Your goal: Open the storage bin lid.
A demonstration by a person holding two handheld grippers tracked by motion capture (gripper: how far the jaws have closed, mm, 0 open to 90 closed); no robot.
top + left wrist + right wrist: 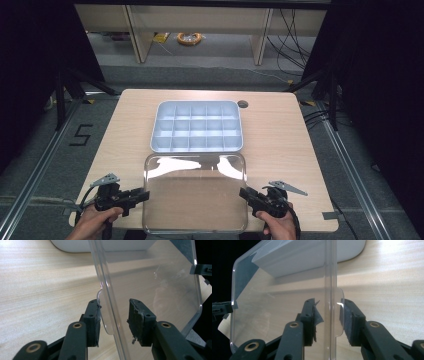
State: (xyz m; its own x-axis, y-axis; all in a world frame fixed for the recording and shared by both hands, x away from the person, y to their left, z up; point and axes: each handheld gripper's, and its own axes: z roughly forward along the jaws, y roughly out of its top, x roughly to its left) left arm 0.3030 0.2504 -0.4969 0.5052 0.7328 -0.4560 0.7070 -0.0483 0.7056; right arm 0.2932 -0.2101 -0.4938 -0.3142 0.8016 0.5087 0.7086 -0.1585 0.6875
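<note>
Clear lid [195, 192] near the tray [197, 126] — 2 grippers [131, 197] [249, 195] straddle its edges, jaws wide; close evenly.

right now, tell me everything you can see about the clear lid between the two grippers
The clear lid is a see-through plastic sheet with rounded corners, a raised rim and a small tab on each side edge. It sits at the near end of the wooden table, just in front of the grey compartment tray. The left gripper and right gripper each straddle a side edge at its tab, jaws open with a gap showing. Glare streaks its far part.
</note>
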